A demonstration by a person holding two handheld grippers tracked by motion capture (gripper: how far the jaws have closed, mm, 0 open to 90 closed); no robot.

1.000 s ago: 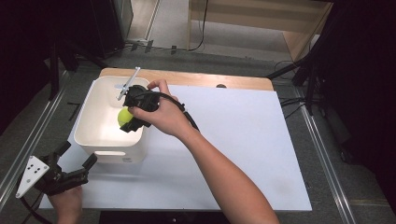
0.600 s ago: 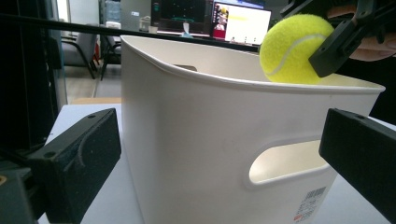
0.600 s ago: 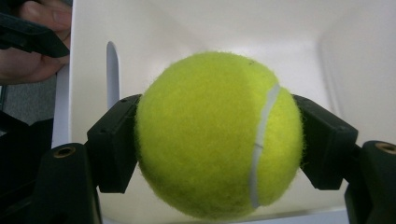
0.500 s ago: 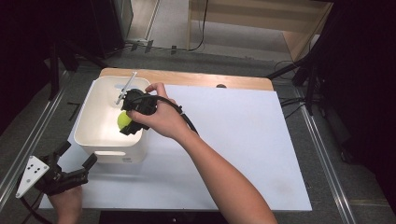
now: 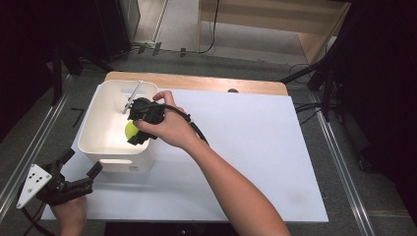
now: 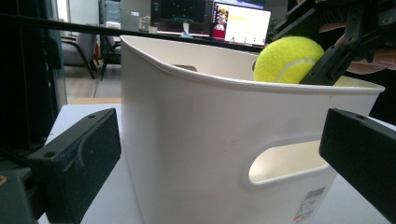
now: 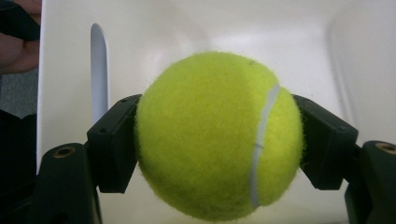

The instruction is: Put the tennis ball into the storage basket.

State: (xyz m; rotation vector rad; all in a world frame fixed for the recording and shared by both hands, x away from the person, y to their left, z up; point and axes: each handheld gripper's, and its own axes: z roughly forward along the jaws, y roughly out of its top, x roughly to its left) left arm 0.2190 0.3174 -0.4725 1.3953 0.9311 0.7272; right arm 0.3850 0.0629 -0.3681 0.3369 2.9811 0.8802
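Clamping the yellow tennis ball [image 7: 217, 135] between both jaws, the right hand-held gripper [image 5: 139, 129] holds it just inside the white bin [image 5: 98, 142] on the tabletop [image 5: 255, 147], while the left hand-held gripper [image 5: 81, 169] rests wide open, empty, just beside the bin's front wall.

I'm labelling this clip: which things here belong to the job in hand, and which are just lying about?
In the job:
- fuzzy yellow-green tennis ball, clamped in the right gripper
- white plastic bin

Lying about:
- thin white stick on the bin's rim
- open left gripper
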